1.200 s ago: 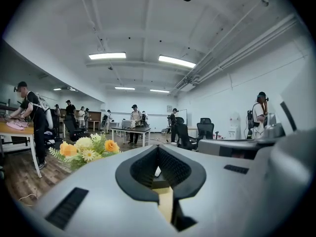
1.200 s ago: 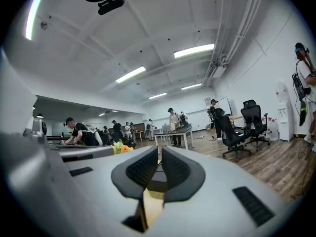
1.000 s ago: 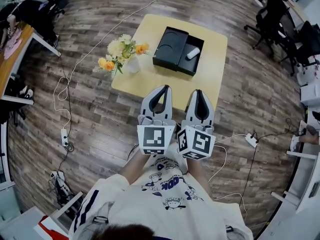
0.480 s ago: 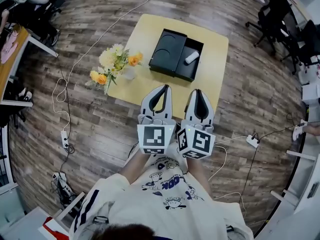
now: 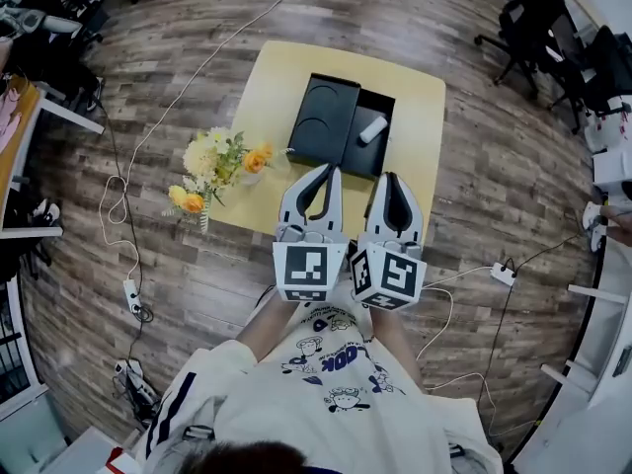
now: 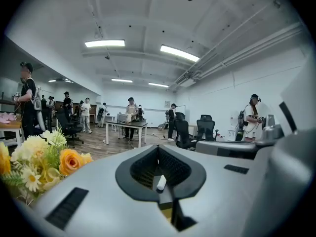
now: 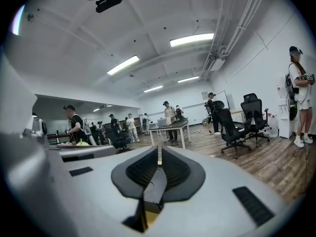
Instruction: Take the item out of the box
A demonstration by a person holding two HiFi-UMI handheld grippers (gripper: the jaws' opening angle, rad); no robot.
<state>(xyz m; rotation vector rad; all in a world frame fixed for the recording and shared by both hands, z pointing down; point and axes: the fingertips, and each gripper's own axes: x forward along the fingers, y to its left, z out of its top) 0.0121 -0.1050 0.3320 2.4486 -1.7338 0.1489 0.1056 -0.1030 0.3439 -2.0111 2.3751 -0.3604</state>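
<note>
Yellow table (image 5: 420, 117) carries the open black box (image 5: 370, 158), white cylinder (image 5: 372, 129) inside. Your left gripper (image 5: 330, 170) and right gripper (image 5: 388, 179), both closed and empty, sit short of the box; open one before descending.

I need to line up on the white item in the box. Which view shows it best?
The head view: from above, the whole item shows in the open box. The left gripper view catches it only as a small white speck, low in the frame. The right gripper view does not show it.
</note>
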